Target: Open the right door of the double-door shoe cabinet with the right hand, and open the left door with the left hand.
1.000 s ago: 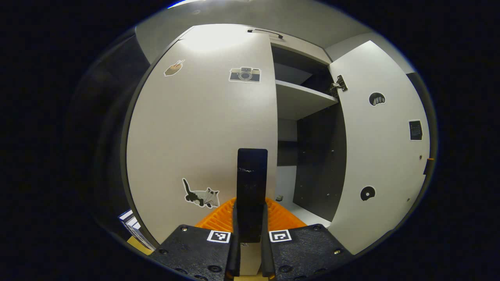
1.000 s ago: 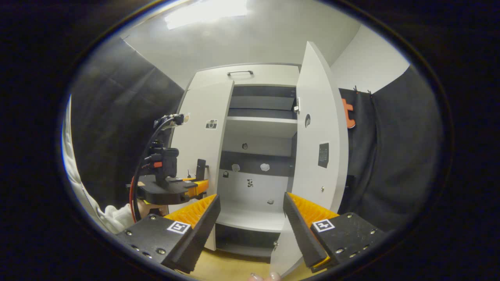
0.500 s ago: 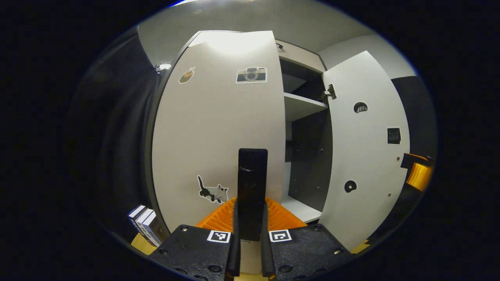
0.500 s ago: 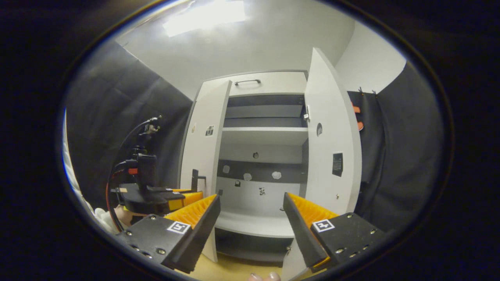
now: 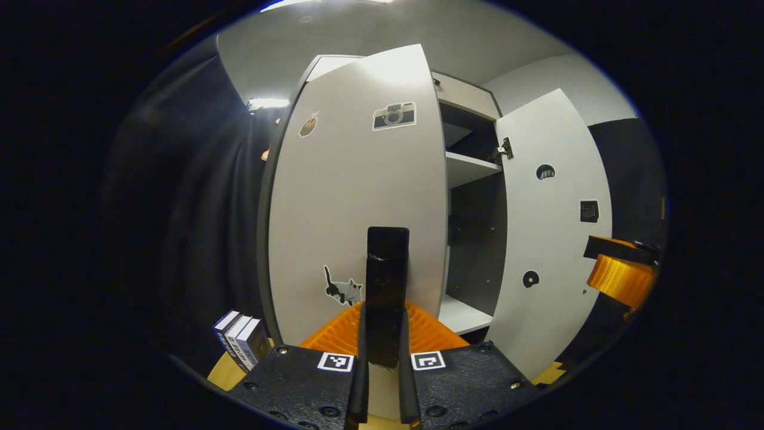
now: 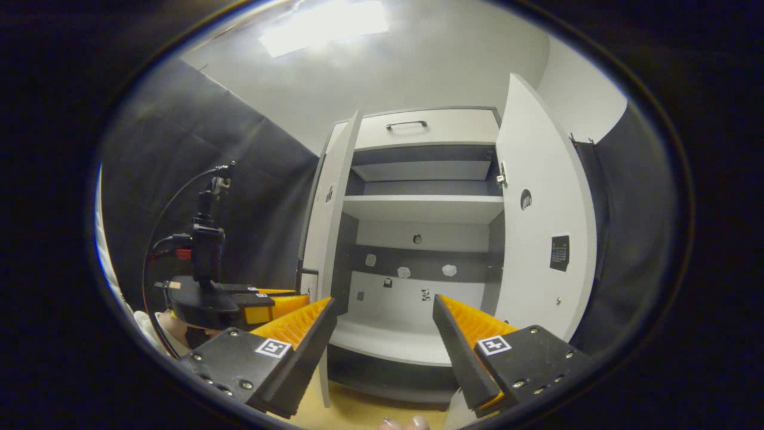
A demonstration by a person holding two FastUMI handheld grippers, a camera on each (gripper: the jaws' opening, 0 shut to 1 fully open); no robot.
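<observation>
While the left tongs [image 5: 382, 334] grip the upright black handle [image 5: 387, 280] on the left door [image 5: 358, 197], its long axis vertical and dead ahead, that door swings leftward about its hinge; the right tongs [image 6: 385, 334] hang open, apart from the right door [image 6: 537, 239], already wide.

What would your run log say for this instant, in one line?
left gripper: shut on left door handle | left door: swung out | right gripper: open | right door: open
</observation>
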